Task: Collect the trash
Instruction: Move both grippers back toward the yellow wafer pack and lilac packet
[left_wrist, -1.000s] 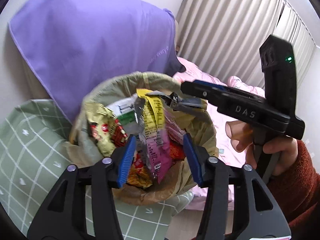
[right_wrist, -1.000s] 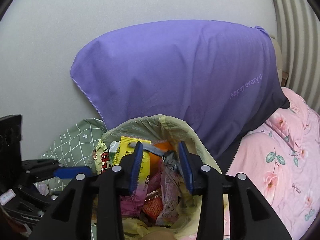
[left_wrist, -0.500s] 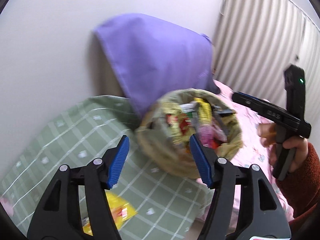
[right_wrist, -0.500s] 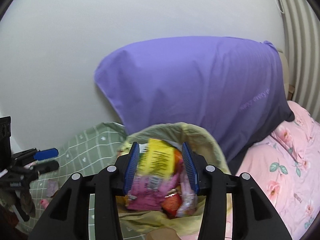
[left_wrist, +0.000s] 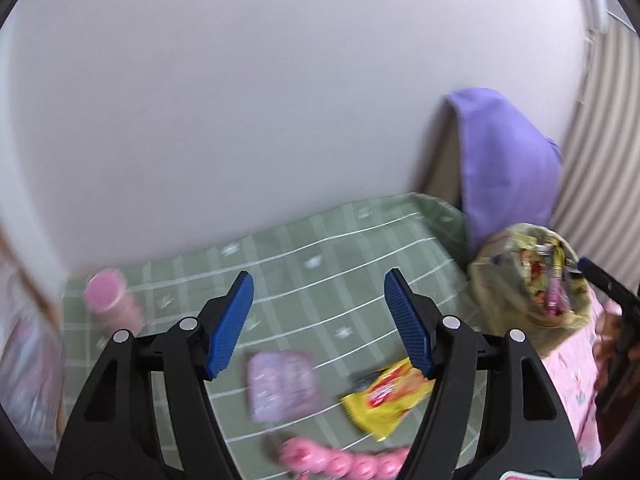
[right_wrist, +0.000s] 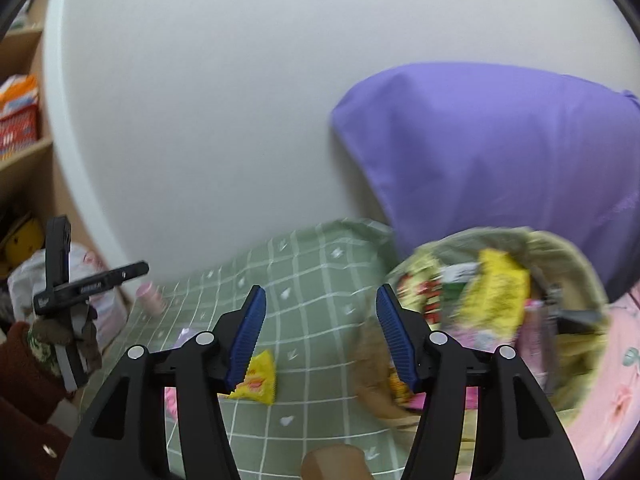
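Both grippers have just been opening and grasp nothing: the left gripper [left_wrist: 318, 326] hangs over a yellow wrapper [left_wrist: 386, 398] on the green sheet [left_wrist: 320, 256]; the right gripper [right_wrist: 318, 338] sits just left of the full trash bag [right_wrist: 500, 304].

A trash bag [right_wrist: 580, 256], pale yellowish-green and see-through, stands open-mouthed at the edge of a green checked blanket [right_wrist: 320, 280], against a purple pillow [right_wrist: 500, 152]. It is crammed to the rim with crumpled snack wrappers in yellow, red, pink and green. On the blanket, well apart from the bag, a yellow wrapper [left_wrist: 386, 398] with red print lies flat and wrinkled. Just beside it lies a pale purple packet [left_wrist: 284, 384], blurred. A pink bottle [left_wrist: 110, 300] sits further off near the wall, and a row of pink rounded shapes [left_wrist: 340, 456], too blurred to identify, lies nearest the camera
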A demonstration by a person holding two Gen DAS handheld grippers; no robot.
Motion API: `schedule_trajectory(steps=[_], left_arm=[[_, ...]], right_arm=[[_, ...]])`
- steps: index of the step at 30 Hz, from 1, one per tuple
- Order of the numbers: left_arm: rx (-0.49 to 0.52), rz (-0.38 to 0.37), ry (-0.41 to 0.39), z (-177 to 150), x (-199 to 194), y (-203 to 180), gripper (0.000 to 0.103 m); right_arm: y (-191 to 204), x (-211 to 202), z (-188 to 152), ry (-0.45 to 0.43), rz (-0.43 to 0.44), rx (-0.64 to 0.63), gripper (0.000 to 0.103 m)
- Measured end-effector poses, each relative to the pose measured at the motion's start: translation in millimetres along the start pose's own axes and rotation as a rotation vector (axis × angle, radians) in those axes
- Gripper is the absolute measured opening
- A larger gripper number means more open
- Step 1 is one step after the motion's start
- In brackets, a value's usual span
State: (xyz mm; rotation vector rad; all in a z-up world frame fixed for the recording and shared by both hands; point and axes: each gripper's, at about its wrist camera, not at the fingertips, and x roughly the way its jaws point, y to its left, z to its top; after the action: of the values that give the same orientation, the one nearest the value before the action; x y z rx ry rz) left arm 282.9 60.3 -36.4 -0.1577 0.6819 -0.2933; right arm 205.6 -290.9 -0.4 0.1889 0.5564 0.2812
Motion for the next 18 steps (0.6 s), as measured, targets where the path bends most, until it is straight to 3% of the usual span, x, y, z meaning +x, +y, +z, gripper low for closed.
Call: schedule_trajectory(steps=[9, 13, 18], left_arm=[[-0.06, 0.041, 0.118, -48.2, 5.2, 34.4, 0.065], [-0.072, 0.048, 0.144, -60.8, 4.9, 36.3, 0.065], [-0.05, 0.052, 0.163, -68.5, 4.9, 35.1, 0.065]], right_arm=[[46.5, 57.5, -31.5, 0.176, 0.1, -0.132, 0.054], [56.4, 82.8, -44.1, 0.252, 0.149, -0.131, 0.054], [66.9, 113.5, -68.8, 0.368, 0.145, -0.151, 0.054]])
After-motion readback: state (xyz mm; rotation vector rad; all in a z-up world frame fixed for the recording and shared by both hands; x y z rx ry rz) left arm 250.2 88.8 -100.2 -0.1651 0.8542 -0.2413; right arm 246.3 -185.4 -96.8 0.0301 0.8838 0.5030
